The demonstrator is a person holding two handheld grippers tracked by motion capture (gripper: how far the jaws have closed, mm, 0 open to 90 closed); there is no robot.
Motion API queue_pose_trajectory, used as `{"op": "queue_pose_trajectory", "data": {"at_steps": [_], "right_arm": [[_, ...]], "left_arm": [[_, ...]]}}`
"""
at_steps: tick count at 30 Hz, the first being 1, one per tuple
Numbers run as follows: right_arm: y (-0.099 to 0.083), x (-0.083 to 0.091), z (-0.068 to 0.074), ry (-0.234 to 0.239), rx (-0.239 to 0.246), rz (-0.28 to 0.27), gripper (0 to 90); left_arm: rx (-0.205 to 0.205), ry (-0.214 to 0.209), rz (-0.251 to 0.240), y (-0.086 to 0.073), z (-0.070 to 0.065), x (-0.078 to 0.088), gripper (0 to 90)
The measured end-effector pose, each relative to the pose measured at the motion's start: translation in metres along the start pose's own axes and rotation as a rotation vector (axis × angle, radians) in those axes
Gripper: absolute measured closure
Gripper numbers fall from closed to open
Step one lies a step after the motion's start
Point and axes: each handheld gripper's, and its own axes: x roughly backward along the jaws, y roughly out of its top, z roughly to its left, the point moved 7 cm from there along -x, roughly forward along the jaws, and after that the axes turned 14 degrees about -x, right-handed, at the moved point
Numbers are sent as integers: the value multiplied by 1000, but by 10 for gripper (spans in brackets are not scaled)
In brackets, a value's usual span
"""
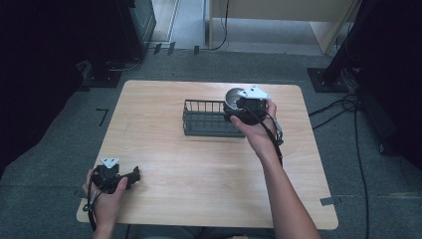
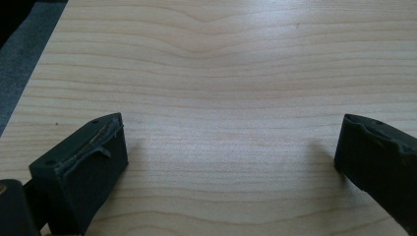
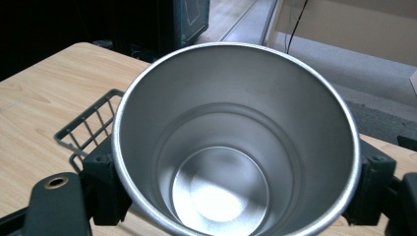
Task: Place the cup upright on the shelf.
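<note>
A shiny metal cup (image 3: 231, 147) sits between the jaws of my right gripper (image 3: 231, 194), which is shut on its sides; its mouth faces the camera and it is empty. In the high view the cup (image 1: 232, 96) is held at the right end of a dark wire basket (image 1: 206, 119), and my right gripper (image 1: 244, 108) is just above that end. My left gripper (image 1: 130, 178) rests near the table's front left corner. In its own view the left gripper (image 2: 231, 147) is open, with bare wood between the jaws.
The light wooden table (image 1: 199, 164) has open surface in the middle and front. Grey carpet surrounds it, with cables (image 1: 348, 107) on the floor to the right and dark equipment stands at the back left and right.
</note>
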Motion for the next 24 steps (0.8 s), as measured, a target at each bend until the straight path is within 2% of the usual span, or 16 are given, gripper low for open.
{"op": "queue_pose_trajectory", "data": {"at_steps": [9,24], "right_arm": [[-1,-22,-13,-31,-10,15,185],[-5,-40,-23,-30,-33,38,185]], "left_arm": [[-1,0,1,0,0,0,0],[-1,0,1,0,0,0,0]]}}
